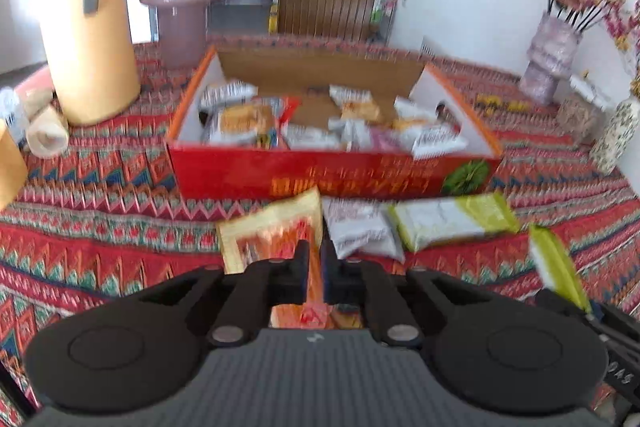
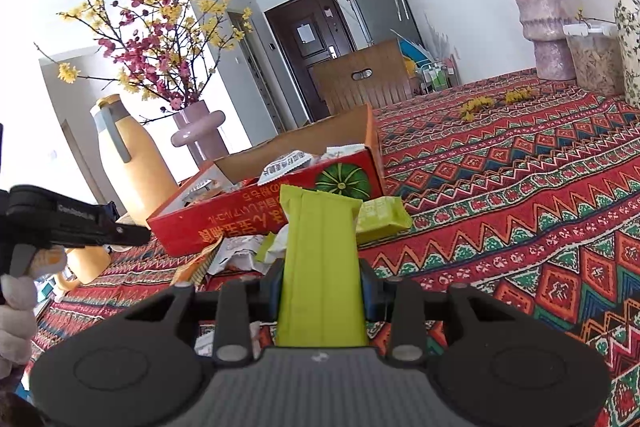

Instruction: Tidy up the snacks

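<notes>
A red cardboard box with several snack packets inside stands mid-table; it also shows in the right wrist view. My left gripper is shut on a yellow-orange snack packet, held just in front of the box. My right gripper is shut on a lime-green snack packet, raised near the box's right front corner; this packet also shows in the left wrist view. A white packet and a green-and-white packet lie on the cloth before the box.
A yellow thermos jug and a pink vase stand left of the box. A lilac vase, a jar and a floral vase stand at the right. The patterned tablecloth stretches to the right.
</notes>
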